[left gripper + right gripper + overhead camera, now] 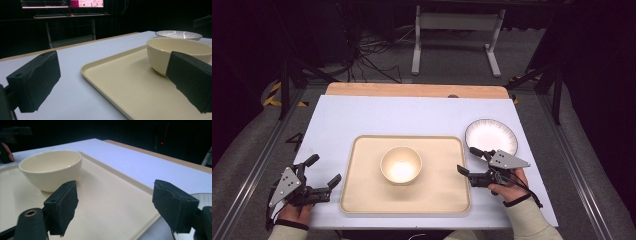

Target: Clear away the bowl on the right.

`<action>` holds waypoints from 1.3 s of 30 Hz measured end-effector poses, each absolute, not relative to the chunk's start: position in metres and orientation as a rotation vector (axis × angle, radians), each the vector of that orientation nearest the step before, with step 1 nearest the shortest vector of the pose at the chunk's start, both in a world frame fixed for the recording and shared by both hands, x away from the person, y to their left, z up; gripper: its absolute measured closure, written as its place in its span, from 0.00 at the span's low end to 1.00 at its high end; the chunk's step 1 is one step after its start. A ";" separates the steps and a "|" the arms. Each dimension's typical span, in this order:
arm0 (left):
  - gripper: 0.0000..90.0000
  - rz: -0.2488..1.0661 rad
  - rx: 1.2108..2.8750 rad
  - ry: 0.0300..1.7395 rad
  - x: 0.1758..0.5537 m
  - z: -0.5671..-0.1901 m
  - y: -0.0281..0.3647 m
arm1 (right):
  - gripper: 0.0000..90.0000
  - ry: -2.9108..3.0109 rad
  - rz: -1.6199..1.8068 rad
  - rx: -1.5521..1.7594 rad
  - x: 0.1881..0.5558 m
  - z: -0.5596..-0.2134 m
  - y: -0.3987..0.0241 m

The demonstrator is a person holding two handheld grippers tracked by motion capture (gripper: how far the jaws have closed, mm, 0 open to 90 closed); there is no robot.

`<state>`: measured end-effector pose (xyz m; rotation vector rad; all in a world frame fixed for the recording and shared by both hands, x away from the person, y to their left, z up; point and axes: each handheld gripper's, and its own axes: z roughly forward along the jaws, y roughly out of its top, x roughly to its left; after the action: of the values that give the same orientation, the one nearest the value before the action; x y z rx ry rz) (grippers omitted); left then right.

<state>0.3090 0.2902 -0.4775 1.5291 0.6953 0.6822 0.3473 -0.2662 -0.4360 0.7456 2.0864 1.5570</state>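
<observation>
Right gripper (468, 160) jaws stand wide, nothing between them, hovering at the tray's right edge with one jaw over the tray and the other toward the plate. Left gripper (324, 171) same: jaws wide apart, empty, parked just off the tray's left edge.

Table (412, 117): white top, wood strip along the far side.

Tray (367, 192): cream, rounded corners, centred on the near half of the table, between the two grippers. Looks like the thing being squared up to: both sets of jaws face its side rims.

Plate (491, 136): white with a dark rim, on the table just beyond the tray's far right corner, apart from it. Right gripper sits close to its near edge.

Bowl (401, 165): cream, upright, empty as far as I can tell, roughly mid-tray, touching nothing else.

My read on the step: a two-sided pickup of the tray.
- Bring each gripper down until one jaw slips under the rim and the other sits above it.
- Grip opposite rims at the same depth, roughly mid-edge.
- Lift both sides together and level, or the bowl slides.
- Keep the right gripper clear of the plate on approach.
</observation>
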 end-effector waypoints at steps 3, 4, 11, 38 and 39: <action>0.00 0.682 1.529 0.695 0.309 -0.477 0.290 | 0.23 2.074 1.566 0.747 0.348 -0.441 -0.266; 0.00 0.682 1.529 0.695 0.309 -0.477 0.290 | 0.23 2.078 1.563 0.750 0.348 -0.442 -0.266; 0.00 0.682 1.529 0.695 0.309 -0.477 0.290 | 0.24 2.095 1.542 0.777 0.350 -0.450 -0.268; 0.00 0.683 1.529 0.694 0.309 -0.478 0.290 | 0.01 1.983 1.631 0.711 0.340 -0.459 -0.282; 0.00 0.683 1.529 0.694 0.309 -0.478 0.290 | 0.01 1.968 1.638 0.711 0.340 -0.459 -0.283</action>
<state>0.3088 0.2902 -0.4775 1.5291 0.6940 0.6829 0.3398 -0.2826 -0.4590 0.7111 1.9676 1.6380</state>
